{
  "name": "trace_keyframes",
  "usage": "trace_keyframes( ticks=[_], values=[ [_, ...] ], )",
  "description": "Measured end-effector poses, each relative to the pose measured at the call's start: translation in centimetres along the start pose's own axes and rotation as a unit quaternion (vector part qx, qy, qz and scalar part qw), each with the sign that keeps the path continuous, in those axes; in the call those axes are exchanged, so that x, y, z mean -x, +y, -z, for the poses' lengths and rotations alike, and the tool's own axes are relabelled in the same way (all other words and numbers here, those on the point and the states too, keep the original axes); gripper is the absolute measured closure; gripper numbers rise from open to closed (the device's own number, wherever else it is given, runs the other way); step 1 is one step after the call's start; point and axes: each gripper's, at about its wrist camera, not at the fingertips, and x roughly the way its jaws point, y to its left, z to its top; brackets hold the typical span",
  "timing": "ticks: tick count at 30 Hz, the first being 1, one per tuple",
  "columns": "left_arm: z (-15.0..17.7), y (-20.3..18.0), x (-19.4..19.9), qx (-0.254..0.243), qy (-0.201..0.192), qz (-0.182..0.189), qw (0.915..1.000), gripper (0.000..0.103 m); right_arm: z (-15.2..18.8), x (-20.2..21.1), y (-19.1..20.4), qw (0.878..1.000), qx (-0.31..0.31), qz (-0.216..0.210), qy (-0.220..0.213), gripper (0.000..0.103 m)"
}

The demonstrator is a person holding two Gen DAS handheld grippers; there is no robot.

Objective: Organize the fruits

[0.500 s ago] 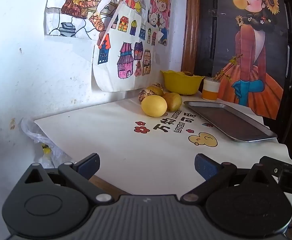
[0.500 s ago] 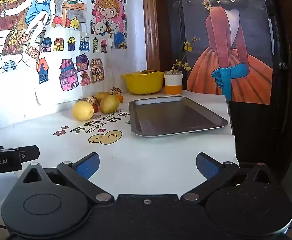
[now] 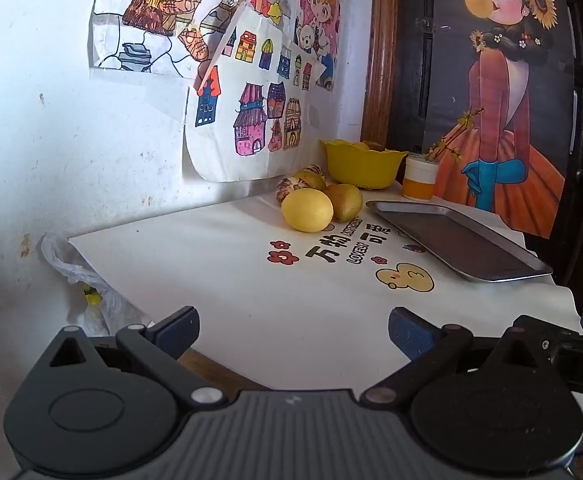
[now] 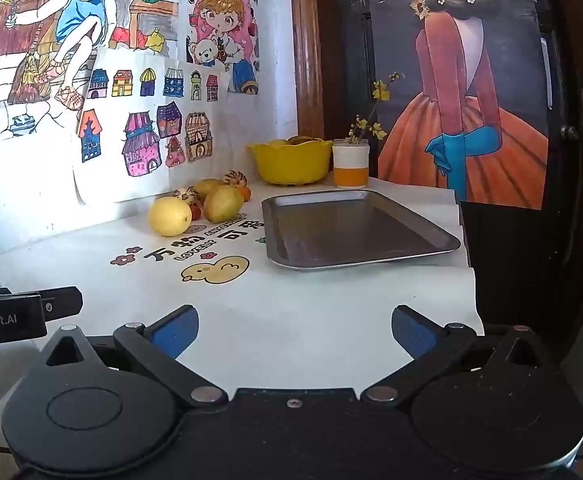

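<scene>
Both my left hand-held gripper (image 3: 293, 330) and right hand-held gripper (image 4: 294, 330) gape wide and empty; the lemon (image 3: 307, 210) at frame centre looks firm, smooth, roll-prone, so I'd pinch its middle.

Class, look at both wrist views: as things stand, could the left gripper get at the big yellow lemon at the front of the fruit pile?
Probably yes. The left gripper is open and holds nothing, and only bare white cloth lies between it and the lemon, which sits at the front of the pile. The tray lies off to the side.
</scene>
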Motion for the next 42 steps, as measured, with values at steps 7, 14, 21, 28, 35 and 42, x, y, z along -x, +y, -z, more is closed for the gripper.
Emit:
trace_keyframes(
  ticks=[7, 14, 21, 28, 35, 42],
  values=[
    [0.08, -0.01, 0.1, 0.001, 0.0, 0.0, 1.0, 0.0, -0.02, 0.09, 0.14, 1.0, 0.001, 0.0, 0.001, 0.0],
    [0.08, 0.03, 0.08, 0.001, 0.001, 0.001, 1.0, 0.0, -0.01, -0.09, 0.3, 1.0, 0.003, 0.0, 0.002, 0.001],
    [0.07, 0.06, 0.05, 0.001, 0.001, 0.001, 1.0, 0.0, -0.01, -0.08, 0.37, 1.0, 0.004, 0.0, 0.003, 0.0],
    [0.08, 0.09, 0.05, 0.002, 0.001, 0.001, 1.0, 0.0, 0.09, -0.17, 0.64, 1.0, 0.005, -0.001, 0.004, 0.0],
    [0.08, 0.09, 0.05, 0.002, 0.001, 0.001, 1.0, 0.0, 0.04, -0.17, 0.63, 1.0, 0.004, 0.0, 0.004, 0.0],
    [0.06, 0.1, 0.01, 0.002, 0.002, 0.001, 1.0, 0.0, 0.07, -0.16, 0.72, 1.0, 0.005, 0.0, 0.005, 0.001]
  ],
)
